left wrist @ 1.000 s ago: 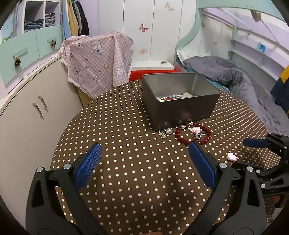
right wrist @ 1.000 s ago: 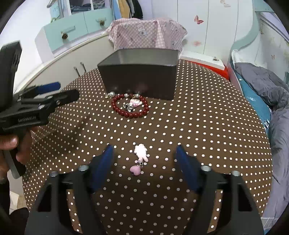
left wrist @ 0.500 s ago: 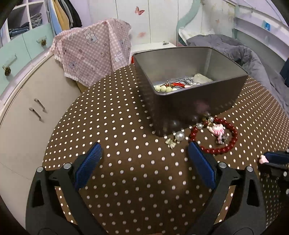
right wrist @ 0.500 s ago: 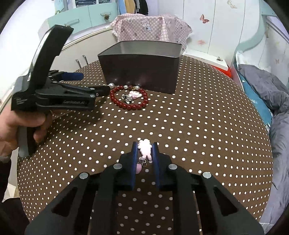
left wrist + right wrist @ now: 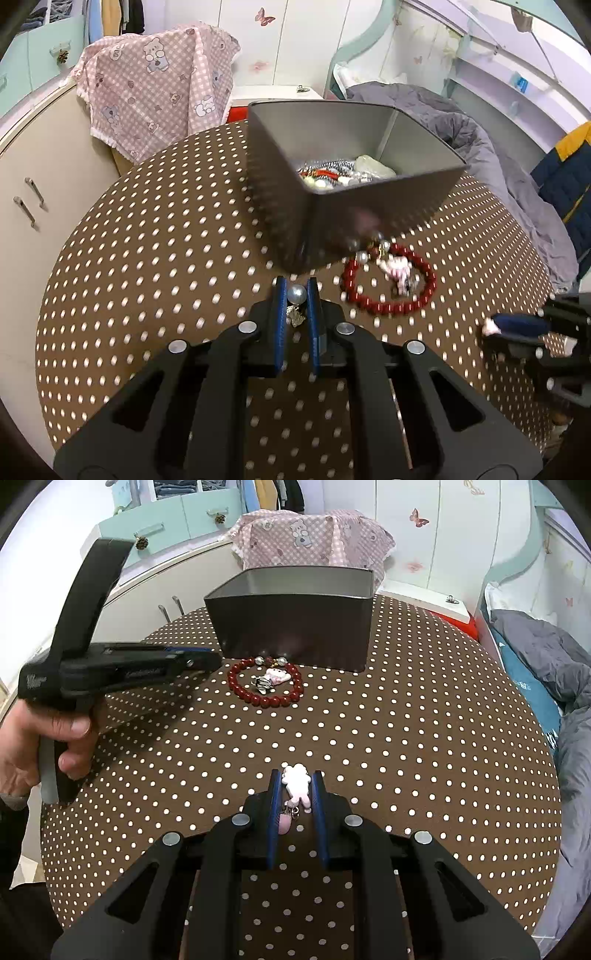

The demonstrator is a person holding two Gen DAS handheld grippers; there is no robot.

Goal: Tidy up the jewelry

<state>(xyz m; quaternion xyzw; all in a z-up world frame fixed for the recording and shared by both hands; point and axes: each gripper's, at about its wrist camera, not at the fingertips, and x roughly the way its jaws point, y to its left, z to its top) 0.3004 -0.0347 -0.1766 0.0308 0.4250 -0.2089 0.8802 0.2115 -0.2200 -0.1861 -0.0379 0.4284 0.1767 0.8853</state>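
A round silver-white pearl bead with a small gold charm (image 5: 296,295) lies on the brown white-dotted tablecloth of the round table (image 5: 155,258), just before the near corner of the grey metal tin (image 5: 332,206); the left gripper (image 5: 296,291) has just been closing and its blue pads now pinch the bead. The right gripper (image 5: 296,782), nearer the table's front edge, is clamped on a pale pink figure charm with a pink heart (image 5: 295,784). A dark red bead bracelet (image 5: 266,686) lies against the tin's front wall.
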